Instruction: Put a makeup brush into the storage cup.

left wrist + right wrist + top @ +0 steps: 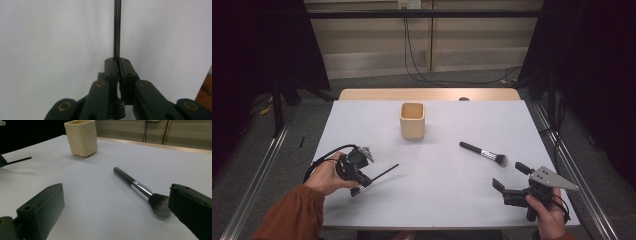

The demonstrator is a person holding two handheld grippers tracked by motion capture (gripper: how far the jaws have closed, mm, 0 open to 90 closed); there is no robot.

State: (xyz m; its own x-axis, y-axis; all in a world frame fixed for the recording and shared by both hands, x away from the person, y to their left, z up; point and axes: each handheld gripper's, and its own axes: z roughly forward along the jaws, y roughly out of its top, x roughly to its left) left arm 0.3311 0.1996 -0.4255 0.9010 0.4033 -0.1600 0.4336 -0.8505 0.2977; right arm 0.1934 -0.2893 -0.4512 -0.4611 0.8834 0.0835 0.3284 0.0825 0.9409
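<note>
Resting low over the left part of the white worktop (432, 185), the left gripper (362, 181) sits in the person's left hand (328, 176), whose orange sleeve (292, 215) comes in from the bottom edge of the high view. Its jaws are clamped together on a thin black stick-like brush (384, 173); in the left gripper view the slim dark handle (117, 30) runs straight out from between the pressed pads, and a bit of dark bristle shows behind them. In the high view the stick's free end points toward the middle of the worktop, raised slightly at an angle.

Farther back and near the centre stands a cream square cup (412, 120), upright and open at the top, well apart from both grippers. The right gripper view shows it too, beyond the makeup brush.

To the right of centre a makeup brush (483, 153) lies flat on the worktop, with a black handle, a silver ferrule and a dark fluffy head; the head points toward the right gripper. That right gripper (511, 176), held in the person's right hand (546, 212) near the front right corner, has its jaws spread wide with nothing between them. In the right gripper view the brush head (160, 205) lies just beside the right-hand jaw, whether touching cannot be told.
</note>
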